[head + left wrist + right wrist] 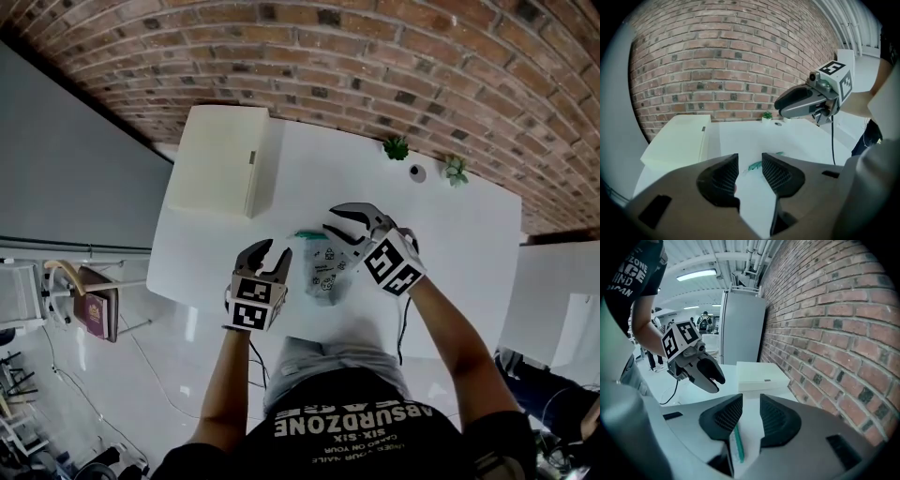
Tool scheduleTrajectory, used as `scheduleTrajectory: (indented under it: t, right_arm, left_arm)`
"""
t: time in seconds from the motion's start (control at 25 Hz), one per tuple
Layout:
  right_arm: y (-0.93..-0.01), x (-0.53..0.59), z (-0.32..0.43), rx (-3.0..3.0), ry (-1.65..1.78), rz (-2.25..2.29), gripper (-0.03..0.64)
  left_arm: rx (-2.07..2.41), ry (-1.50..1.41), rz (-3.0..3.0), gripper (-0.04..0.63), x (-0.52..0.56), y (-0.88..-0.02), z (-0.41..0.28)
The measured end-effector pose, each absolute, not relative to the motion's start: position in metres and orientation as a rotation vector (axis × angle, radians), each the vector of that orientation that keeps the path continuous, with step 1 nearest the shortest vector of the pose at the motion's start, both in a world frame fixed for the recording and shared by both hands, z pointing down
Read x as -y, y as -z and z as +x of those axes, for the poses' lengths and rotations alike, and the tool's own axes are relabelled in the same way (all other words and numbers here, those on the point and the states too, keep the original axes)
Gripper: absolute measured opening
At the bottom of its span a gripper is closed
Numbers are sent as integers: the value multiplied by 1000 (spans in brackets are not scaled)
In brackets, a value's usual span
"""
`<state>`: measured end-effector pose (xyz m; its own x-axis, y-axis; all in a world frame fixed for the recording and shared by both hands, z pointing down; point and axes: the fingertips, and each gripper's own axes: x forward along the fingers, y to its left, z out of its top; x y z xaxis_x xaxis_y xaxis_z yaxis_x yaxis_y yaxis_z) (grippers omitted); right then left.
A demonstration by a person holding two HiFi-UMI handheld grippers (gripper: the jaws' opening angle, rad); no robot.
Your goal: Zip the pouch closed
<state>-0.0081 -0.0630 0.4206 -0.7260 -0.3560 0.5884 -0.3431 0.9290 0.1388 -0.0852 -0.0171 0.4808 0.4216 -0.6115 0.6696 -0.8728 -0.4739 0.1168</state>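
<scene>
Two pairs of hand-held tongs hang just above the near half of the white counter [450, 234], and neither grips anything. The left tongs [274, 251] stand released. Their ribbed black pads [725, 177] are parted, with only bare counter between them and one end of the green zip showing just past the tips. The right tongs [339, 228] are also spread wide. In their own view the green zip strip [738, 446] runs on the counter below the gap between the jaws, but neither pad presses on it.

Between and just beyond the two pairs lies the task's thing, a flat clear plastic pouch with dark printed figures [326, 272]. It rests on the counter with its zipped edge on the side away from the person. No view makes out the slider, nor how much of the zip is open.

Several things could go wrong from here. The pouch lies loose on a smooth top, so if one pair pulls before the other has pinned the end, the whole pouch would likely slide along. A bite that takes thin film instead of the slider would bunch the plastic and jam the track. The two pairs are also close together, so they could knock each other as they come in.

Farther back sit a shut cream rectangular box [220, 159], two small green potted plants [397, 147] and the red brick wall [375, 56].
</scene>
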Motion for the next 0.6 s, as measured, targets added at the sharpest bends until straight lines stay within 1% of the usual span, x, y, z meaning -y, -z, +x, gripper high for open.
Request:
scheduleTrajectory:
  t: [0.6]
  right_arm:
    - [-503,85,-49,2375,-124,265,120]
  left_arm:
    - [1101,-982,2241,138,40,-557,-68]
